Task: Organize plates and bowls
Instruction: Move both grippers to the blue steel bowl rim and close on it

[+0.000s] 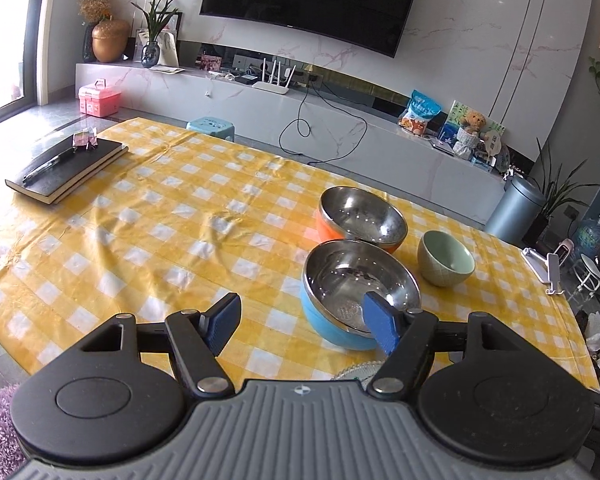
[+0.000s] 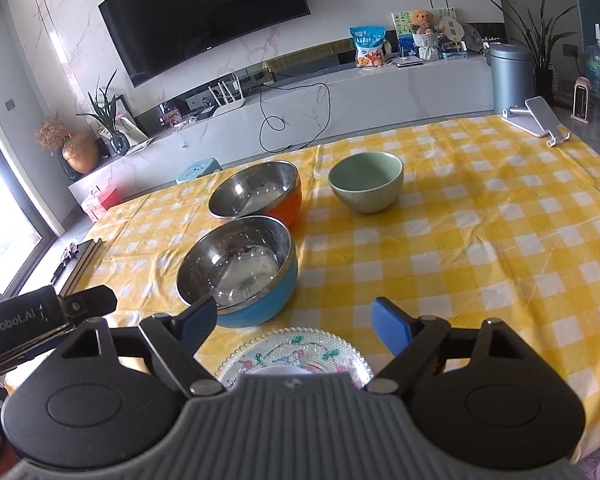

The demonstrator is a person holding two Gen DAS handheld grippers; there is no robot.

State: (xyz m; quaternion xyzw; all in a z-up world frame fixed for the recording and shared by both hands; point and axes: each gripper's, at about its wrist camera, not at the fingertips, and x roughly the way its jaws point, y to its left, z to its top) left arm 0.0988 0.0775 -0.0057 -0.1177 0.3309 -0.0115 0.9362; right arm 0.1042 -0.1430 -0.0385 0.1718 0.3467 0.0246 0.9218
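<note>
Yellow checked tablecloth (image 2: pixel 480 248) lies beneath both tools, left (image 1: pixel 302 326) and right (image 2: pixel 296 320), spread apart, gripping nothing.

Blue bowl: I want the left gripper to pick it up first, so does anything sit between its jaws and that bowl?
Nothing visible does. The left gripper is open over bare tablecloth, with the blue bowl directly ahead at its right jaw.

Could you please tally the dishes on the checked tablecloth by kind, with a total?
Steel-lined bowls: 2, the blue-shelled bowl and the orange-shelled bowl
Green ceramic bowl: 1
Patterned glass plate: 1
Total: 4
</note>
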